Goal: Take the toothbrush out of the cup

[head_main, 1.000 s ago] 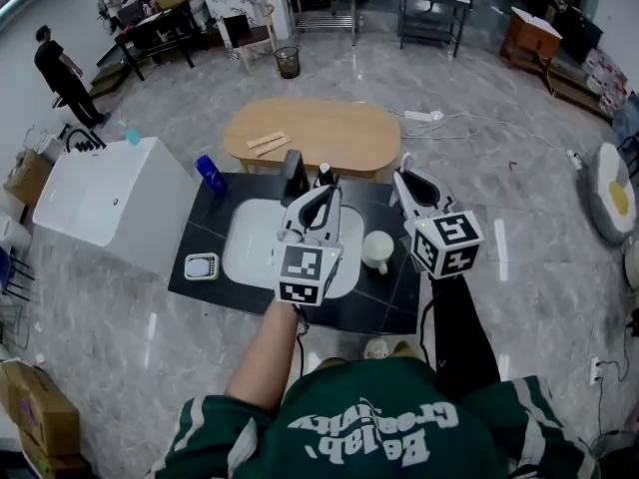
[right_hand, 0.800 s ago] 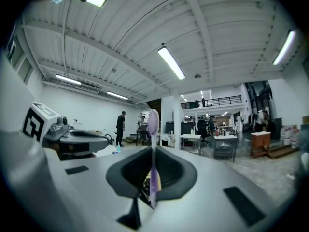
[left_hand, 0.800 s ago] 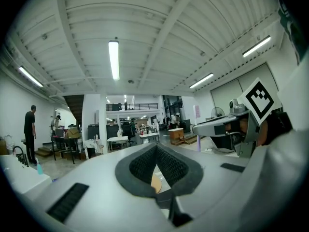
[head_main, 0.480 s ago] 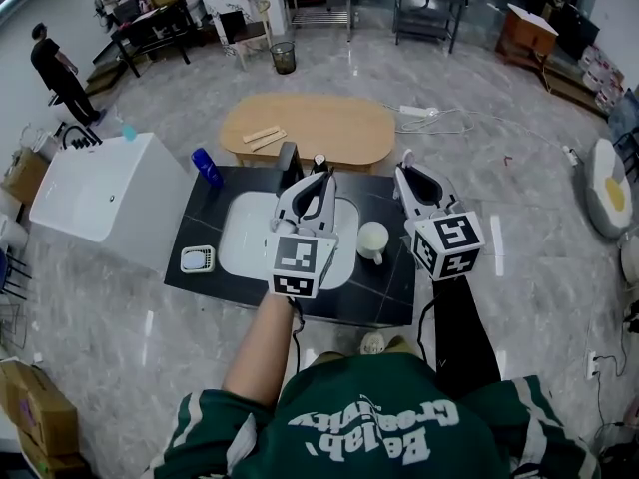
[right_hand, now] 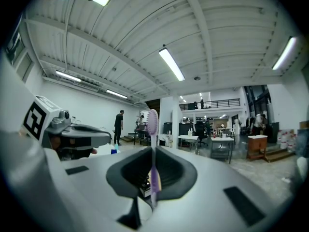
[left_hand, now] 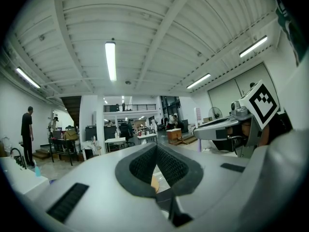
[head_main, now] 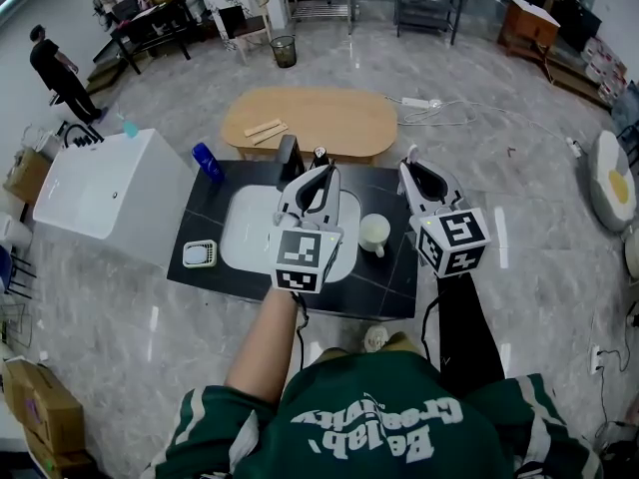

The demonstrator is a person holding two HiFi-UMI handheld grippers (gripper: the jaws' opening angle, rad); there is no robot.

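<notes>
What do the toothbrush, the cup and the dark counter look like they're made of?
The toothbrush looks like pale purple plastic: a smooth, thin, slightly translucent handle. The cup is cream and matte with a small handle; ceramic or plastic, I can't tell which. The counter is dark with pale seam lines, so probably tile or stone slabs.

Right tongs point(right_hand: 152, 178) clamp an upright purple toothbrush point(right_hand: 153, 153), bristle head on top
</notes>
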